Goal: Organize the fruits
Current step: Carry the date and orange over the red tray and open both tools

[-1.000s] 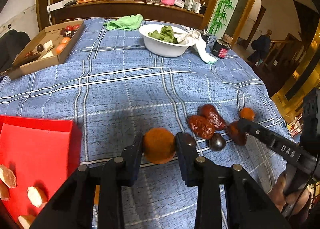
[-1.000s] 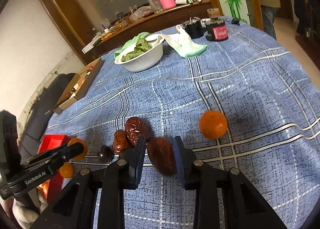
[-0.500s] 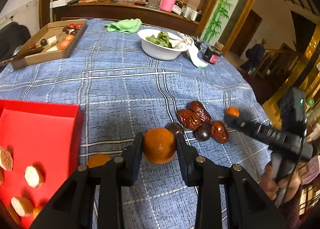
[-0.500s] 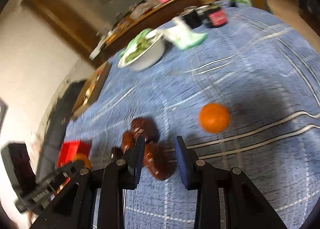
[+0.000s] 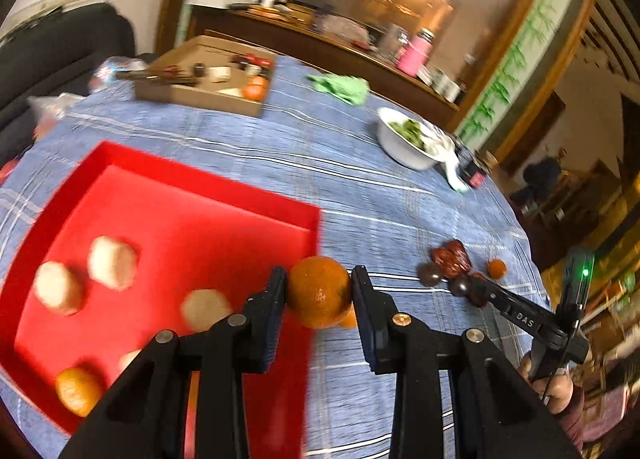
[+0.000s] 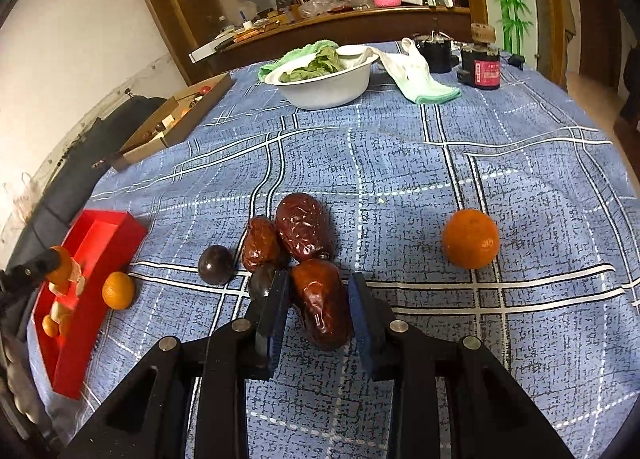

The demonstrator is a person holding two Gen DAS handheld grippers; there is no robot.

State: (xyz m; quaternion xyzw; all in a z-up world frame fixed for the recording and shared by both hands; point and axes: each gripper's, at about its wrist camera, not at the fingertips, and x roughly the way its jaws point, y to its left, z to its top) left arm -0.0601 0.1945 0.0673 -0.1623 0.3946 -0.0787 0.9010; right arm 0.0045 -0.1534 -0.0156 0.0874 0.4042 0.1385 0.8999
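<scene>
Orange (image 5: 319, 291) clamped in left gripper (image 5: 319, 293) at edge of red tray (image 5: 208, 183). Date (image 6: 320, 303) between closing jaws of right gripper (image 6: 319, 301), on tablecloth (image 6: 440, 163). Risk: orange released early, rolled off edge; date squashed.

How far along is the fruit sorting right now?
Done: one small orange and pale pieces lie in the red tray. In hand: left claw grips an orange at the tray's edge; right claw, closing, straddles a date. Left: two dates, dark round fruits, two loose oranges.
</scene>
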